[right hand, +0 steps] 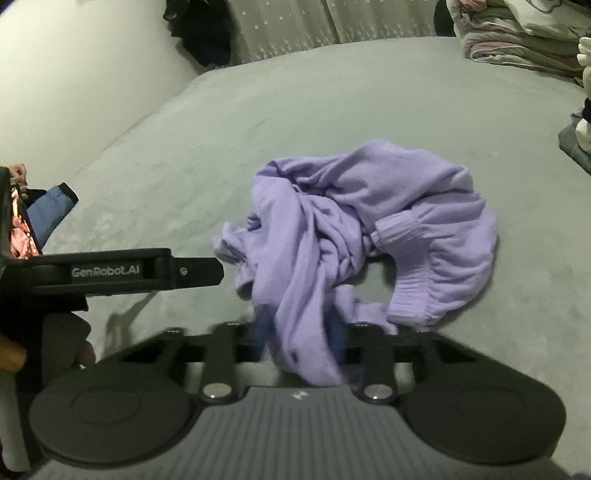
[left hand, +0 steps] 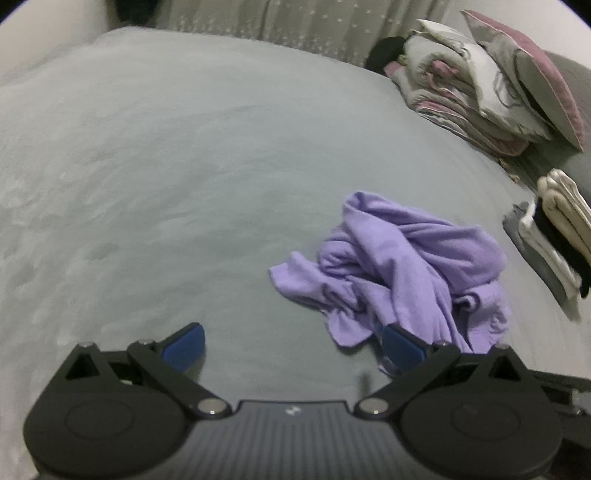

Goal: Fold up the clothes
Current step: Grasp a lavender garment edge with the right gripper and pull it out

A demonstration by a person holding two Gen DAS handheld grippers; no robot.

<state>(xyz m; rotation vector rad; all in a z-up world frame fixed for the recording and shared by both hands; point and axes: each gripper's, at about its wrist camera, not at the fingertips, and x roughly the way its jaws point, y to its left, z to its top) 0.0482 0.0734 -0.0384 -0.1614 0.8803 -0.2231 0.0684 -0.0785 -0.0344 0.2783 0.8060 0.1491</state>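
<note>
Nearest the right wrist camera, the right gripper (right hand: 301, 338) had its blue fingers (right hand: 264, 332) drawn close together, pinching a hanging fold of the single lilac garment (right hand: 369, 229); motion blur hid the exact contact. To its left a black bar of the other device (right hand: 122, 273) carried the only readable writing, "GenRobot.AI", with a person's fingertips (right hand: 14, 354) below it at the frame edge. In the left wrist view, the left gripper (left hand: 293, 349) hovered over the bed (left hand: 166, 166) with its two blue fingers (left hand: 184, 349) spread wide and nothing between them, the right one just beside the garment's near edge. The garment lay crumpled on the grey bedcover, its bulk running roughly left to right in the right view, one ribbed cuff (right hand: 399, 229) pointing left and a ribbed hem (right hand: 413, 295) curling toward the camera. Farther off sat one small stack of folded clothes (left hand: 554, 236) at the right, then one pile of folded bedding and pillows (left hand: 480, 81) by the curtain (left hand: 277, 22).
</note>
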